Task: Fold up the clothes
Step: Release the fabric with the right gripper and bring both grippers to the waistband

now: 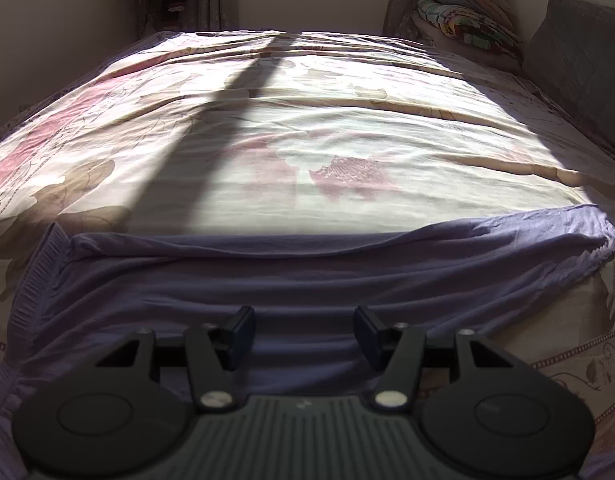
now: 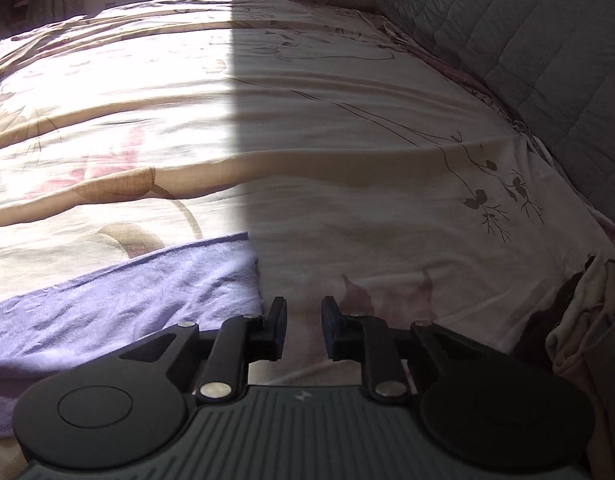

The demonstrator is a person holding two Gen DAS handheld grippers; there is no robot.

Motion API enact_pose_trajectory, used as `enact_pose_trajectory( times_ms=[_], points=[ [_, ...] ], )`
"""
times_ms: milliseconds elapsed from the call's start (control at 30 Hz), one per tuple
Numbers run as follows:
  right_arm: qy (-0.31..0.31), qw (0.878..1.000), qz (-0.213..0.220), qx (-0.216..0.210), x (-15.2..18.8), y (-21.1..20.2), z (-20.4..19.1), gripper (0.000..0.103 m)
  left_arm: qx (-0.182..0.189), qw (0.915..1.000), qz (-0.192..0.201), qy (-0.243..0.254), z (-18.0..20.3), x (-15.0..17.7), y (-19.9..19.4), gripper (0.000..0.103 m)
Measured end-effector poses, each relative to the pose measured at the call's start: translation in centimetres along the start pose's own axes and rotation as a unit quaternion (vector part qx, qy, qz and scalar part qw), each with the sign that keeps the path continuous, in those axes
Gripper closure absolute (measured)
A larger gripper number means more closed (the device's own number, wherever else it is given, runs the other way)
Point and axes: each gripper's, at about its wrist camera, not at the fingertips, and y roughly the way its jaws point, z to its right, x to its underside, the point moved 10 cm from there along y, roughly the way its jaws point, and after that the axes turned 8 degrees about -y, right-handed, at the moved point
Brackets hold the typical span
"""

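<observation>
Nearest in the left wrist view, the left hand-held gripper (image 1: 303,334) hangs over the purple garment (image 1: 307,276) with its jaws set about half apart and nothing between them. In the right wrist view, the right hand-held gripper (image 2: 304,330) shows only a narrow gap, also empty; it sits just off the garment's right edge, over bare floral bedsheet (image 2: 387,200).

The garment lies flat across the near end of the bed, a soft, thin knit, lavender, rumpled into long shallow creases, with a ribbed band (image 1: 39,276) at its left end. The far edge looks rolled or doubled over.

The risks, as I judge them: the right jaws are beside the cloth rather than around it, so closing here could pinch the bedsheet instead, or nothing. A thin, limp knit may also yield only its top layer to a pinch, so a fold drags unevenly. The sheet beneath is loose and wrinkled, and may bunch along with it.

Farther off, hard sunlight and shadow split the bed; a quilted grey cushion (image 2: 527,40) runs along the right side, and folded bright blankets (image 1: 467,16) are stacked at the far corner.
</observation>
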Motion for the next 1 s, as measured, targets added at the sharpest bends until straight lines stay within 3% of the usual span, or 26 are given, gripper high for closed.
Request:
enact_pose_trajectory(
  times_ms=[233,500,1000],
  points=[
    [-0.043,0.997,0.04,-0.044,-2.0,-3.9,-5.2,0.073,0.0,0.9999,0.009,-0.01,-1.2,-0.5,-1.0,0.044],
    [-0.086,0.984,0.068,-0.143,-3.2,-8.2,-15.9,0.073,-0.011,0.9992,0.019,-0.033,-4.7,-0.8,-2.7,0.043],
    [-0.14,0.934,0.032,-0.328,-0.2,-15.3,-37.5,0.073,-0.025,0.9971,0.007,-0.072,-10.1,-0.5,-4.3,0.035]
  ],
)
